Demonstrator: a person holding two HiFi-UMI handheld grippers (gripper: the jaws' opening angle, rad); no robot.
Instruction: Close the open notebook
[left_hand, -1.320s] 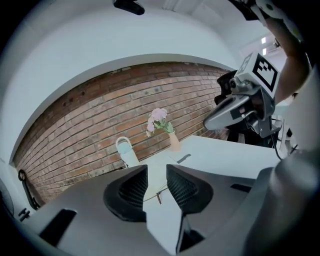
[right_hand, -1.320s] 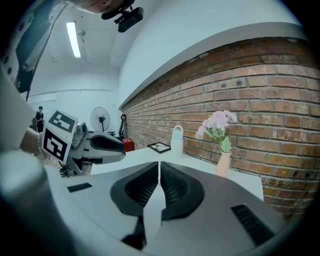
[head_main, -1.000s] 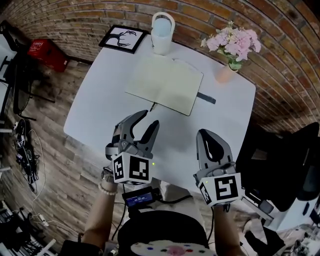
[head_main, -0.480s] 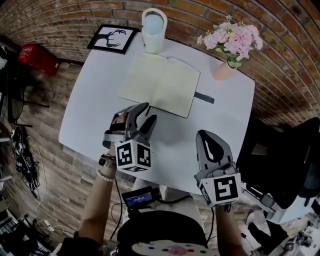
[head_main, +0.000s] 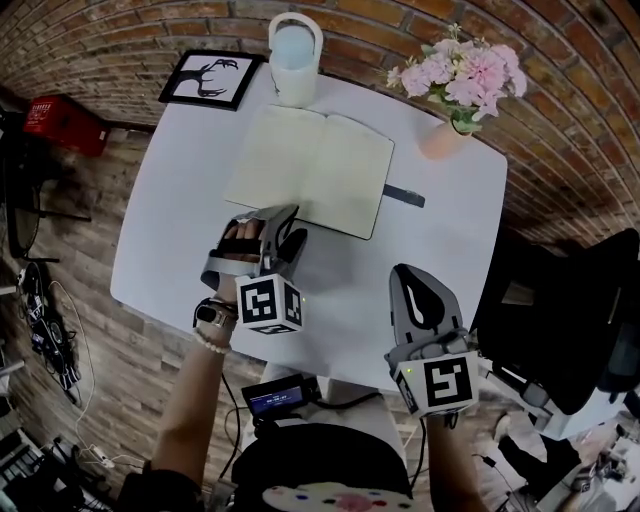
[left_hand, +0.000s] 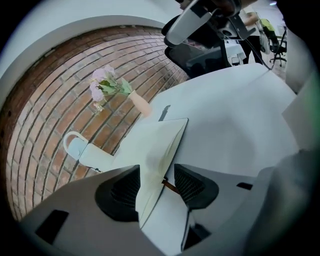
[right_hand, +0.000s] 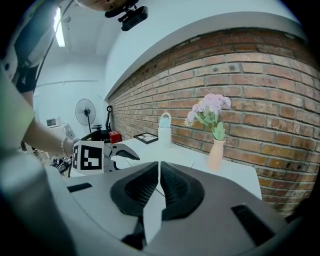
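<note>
Here, a flat cream notebook (head_main: 310, 170) lies open on a smooth white table (head_main: 450, 245).

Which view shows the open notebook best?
Head view: the whole notebook lies open, seen from above. Left gripper view shows it foreshortened, partly behind a jaw. Right gripper view: cannot pick it out.

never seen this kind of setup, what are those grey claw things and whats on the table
No robot: a person holds a two-jaw gripper in each hand. One picture comes from a camera on the head, looking down; the other two from cameras riding on the grippers. The left gripper is open, aimed at the near corner of the open notebook; the right gripper is shut and empty. On the white table are also a white jug, a vase of pink flowers and a framed picture.
</note>
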